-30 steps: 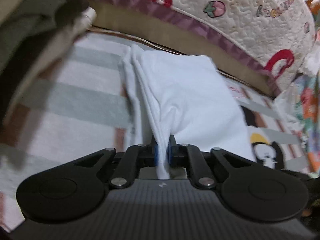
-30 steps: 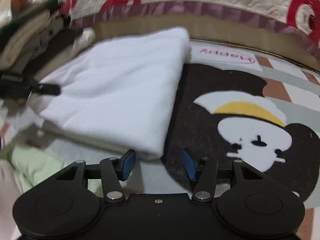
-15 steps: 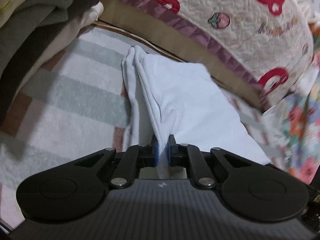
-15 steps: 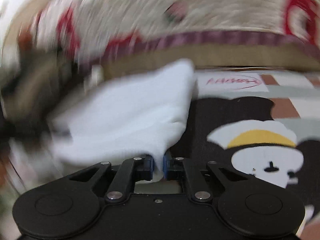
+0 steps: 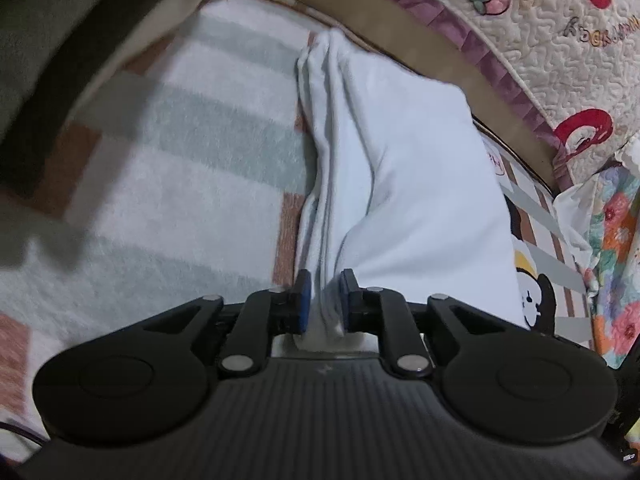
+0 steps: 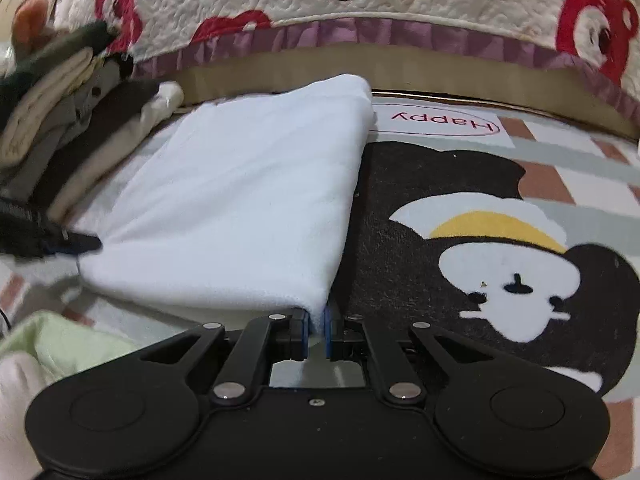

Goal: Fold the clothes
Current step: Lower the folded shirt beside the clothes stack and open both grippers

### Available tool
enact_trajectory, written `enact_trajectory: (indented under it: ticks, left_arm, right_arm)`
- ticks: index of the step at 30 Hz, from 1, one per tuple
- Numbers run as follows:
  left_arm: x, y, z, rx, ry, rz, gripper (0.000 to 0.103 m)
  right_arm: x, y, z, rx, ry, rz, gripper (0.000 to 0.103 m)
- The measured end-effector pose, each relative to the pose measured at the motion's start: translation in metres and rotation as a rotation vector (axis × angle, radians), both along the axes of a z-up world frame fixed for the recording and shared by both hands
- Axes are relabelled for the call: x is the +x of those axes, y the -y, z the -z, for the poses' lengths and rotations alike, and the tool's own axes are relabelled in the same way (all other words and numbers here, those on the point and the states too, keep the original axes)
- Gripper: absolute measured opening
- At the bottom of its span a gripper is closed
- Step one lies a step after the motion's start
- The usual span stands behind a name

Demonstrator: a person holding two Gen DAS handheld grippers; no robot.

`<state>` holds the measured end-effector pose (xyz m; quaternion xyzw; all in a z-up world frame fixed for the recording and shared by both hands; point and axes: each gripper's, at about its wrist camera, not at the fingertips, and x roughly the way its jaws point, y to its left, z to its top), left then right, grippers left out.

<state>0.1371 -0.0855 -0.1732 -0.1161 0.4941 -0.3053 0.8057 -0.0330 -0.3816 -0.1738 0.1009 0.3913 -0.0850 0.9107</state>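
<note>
White garment [image 6: 248, 200], folded, lengthwise toward bed

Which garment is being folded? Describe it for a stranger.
Find the quilted bed cover with red bears; below it lies a rug with a cartoon figure. On the rug's left lies the white folded garment, plain, unlike the dark clothes pile beside it.

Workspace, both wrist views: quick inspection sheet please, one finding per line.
Surface: patterned rug with a cartoon print and "Happy" lettering.
Job's things: folded white garment lying on the rug.
Clutter: pile of clothes on the left in the right wrist view; pale green cloth at its lower left.
Grippers: left gripper jaws have just been opening, garment edge between them; right gripper shut on the garment's corner.
Cables: nothing seen.
Surroundings: quilted bedspread with strawberry motifs behind.
</note>
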Motion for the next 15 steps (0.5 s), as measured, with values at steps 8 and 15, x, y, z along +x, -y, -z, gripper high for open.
enact_trajectory:
  ticks: [8, 15]
  left_arm:
    - [0.036, 0.022, -0.016, -0.019, 0.130, 0.022, 0.043]
    - [0.088, 0.085, -0.001, 0.144, 0.179, 0.078, 0.065]
  right_arm:
    - [0.000, 0.005, 0.001, 0.030, -0.005, 0.000, 0.008]
    - [0.002, 0.002, 0.005, 0.011, 0.002, -0.018, 0.018]
